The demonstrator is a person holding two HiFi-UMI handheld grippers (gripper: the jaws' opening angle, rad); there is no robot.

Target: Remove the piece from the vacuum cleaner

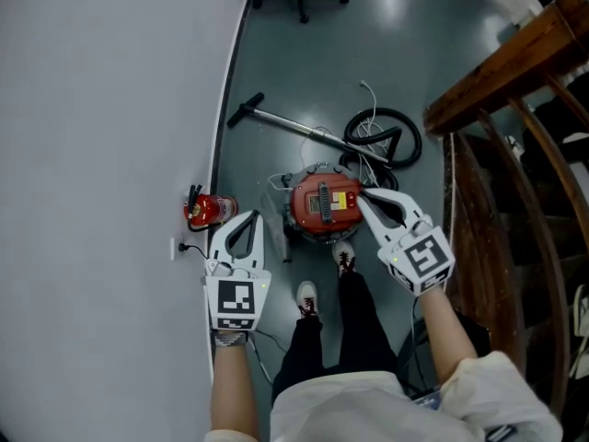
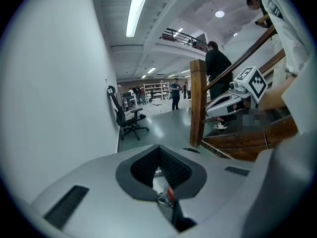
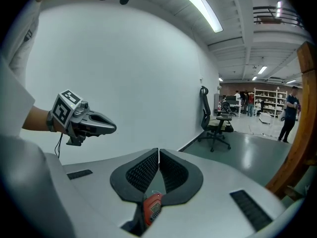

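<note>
Head view: the red vacuum cleaner (image 1: 324, 205) sits on the grey floor just ahead of the person's shoes, with its wand (image 1: 294, 123) and looped hose (image 1: 385, 136) lying beyond it. The left gripper (image 1: 248, 221) hangs left of the canister, near a red fire extinguisher (image 1: 206, 210) by the wall. The right gripper (image 1: 363, 197) has its tip at the canister's right edge, contact not determinable. Both gripper views show jaws closed together, nothing between them.
</note>
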